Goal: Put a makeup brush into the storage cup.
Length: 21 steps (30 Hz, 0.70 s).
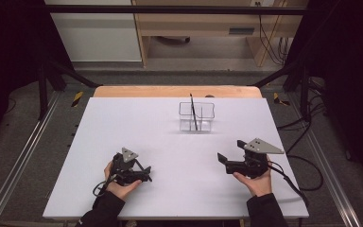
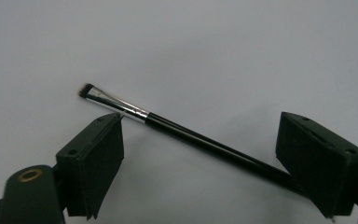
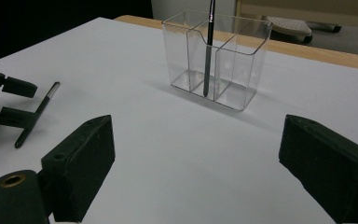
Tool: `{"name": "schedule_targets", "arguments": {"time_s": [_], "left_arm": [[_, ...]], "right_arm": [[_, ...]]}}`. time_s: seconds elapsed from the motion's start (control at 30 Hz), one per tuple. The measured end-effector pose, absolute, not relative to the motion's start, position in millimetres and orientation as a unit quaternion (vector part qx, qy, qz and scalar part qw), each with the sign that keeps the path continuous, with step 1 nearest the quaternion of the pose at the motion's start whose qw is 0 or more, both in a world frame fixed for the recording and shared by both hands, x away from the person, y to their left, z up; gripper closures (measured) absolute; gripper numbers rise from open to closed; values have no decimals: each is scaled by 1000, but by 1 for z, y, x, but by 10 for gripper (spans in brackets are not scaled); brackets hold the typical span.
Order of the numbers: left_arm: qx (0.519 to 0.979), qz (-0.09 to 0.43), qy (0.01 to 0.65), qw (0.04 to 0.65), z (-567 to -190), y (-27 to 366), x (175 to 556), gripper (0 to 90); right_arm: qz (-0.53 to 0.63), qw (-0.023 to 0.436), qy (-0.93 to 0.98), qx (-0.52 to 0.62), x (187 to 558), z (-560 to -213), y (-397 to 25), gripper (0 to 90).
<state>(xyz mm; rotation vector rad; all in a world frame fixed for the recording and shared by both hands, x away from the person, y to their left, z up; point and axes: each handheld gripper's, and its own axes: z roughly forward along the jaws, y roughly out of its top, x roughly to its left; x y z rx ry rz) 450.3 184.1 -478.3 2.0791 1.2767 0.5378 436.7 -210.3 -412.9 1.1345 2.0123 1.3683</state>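
The left gripper [image 1: 142, 175] is hovering low over the near left part of the white surface [image 1: 137, 123], its fingers [image 2: 91, 161] standing wide apart and gripping nothing. A slim black makeup brush [image 2: 186, 135] is lying flat on the surface between them, running aslant across the gap: its bristle tip and silver ferrule are passing just past the left finger, while the handle end is running in behind the right finger; whether it is touching either one cannot be told. In the right gripper view the same brush [image 3: 37, 114] is lying between the left gripper's two fingers.

The right gripper [image 1: 228, 162] is waiting at the near right, its fingers [image 3: 81, 163] also spread wide and empty, pointing toward the middle of the surface.

Brushes are numbering two: one lying flat, one second brush [image 1: 193, 111] standing tilted in the clear organiser [image 1: 207, 109]. There is one organiser, showing three compartments, the brush in the middle one.

The organiser is sitting well apart from both grippers, toward the far edge. Bare surface is lying open between them and out to each side edge.
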Motion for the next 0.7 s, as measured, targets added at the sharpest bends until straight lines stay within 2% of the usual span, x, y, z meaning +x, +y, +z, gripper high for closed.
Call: {"name": "schedule_targets", "arguments": {"time_s": [0.7], "left_arm": [[789, 197, 494, 308, -475, 189, 446, 480]], "right_arm": [[492, 228, 733, 412, 437, -414, -211, 108]]}}
